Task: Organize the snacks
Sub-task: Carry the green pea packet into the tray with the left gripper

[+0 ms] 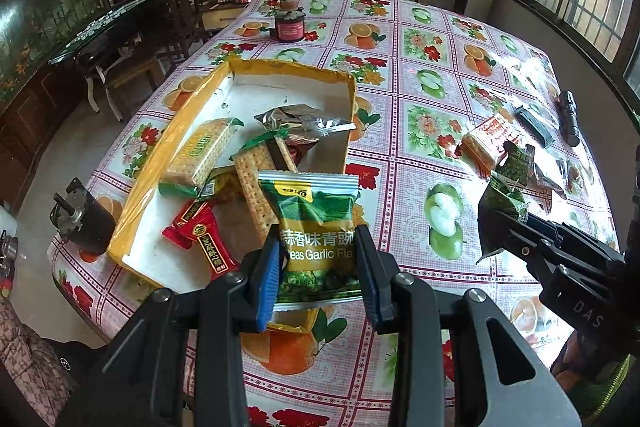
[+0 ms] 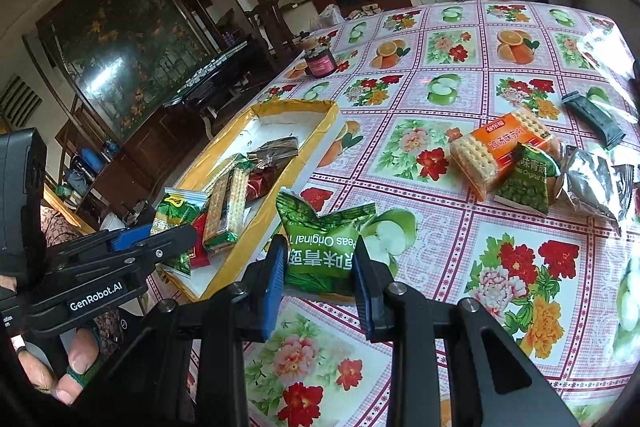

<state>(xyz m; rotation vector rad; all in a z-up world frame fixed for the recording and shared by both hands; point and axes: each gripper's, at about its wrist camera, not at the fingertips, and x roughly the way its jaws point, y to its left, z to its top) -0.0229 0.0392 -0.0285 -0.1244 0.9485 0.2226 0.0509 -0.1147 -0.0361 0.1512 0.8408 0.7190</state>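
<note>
My left gripper [image 1: 318,253] is shut on a green garlic-flavour pea packet [image 1: 314,215], held just above the near end of a yellow-rimmed white tray [image 1: 136,195]. Cracker packs [image 1: 202,151], a red packet [image 1: 204,237] and a foil packet [image 1: 298,121] lie in the tray. My right gripper [image 2: 320,265] is shut on a green original-flavour pea packet [image 2: 320,241], held above the tablecloth beside the tray [image 2: 316,135]. From the left wrist view that right gripper [image 1: 500,223] shows at the right with its packet [image 1: 506,195]. From the right wrist view the left gripper [image 2: 160,239] shows at the left.
More snacks lie on the floral tablecloth at the right: an orange cracker pack [image 2: 502,151], a green pea packet [image 2: 528,179], a foil packet [image 2: 592,187] and a black bar [image 2: 594,119]. A dark jar [image 1: 289,25] stands far off. A small motor [image 1: 82,221] sits by the tray's left.
</note>
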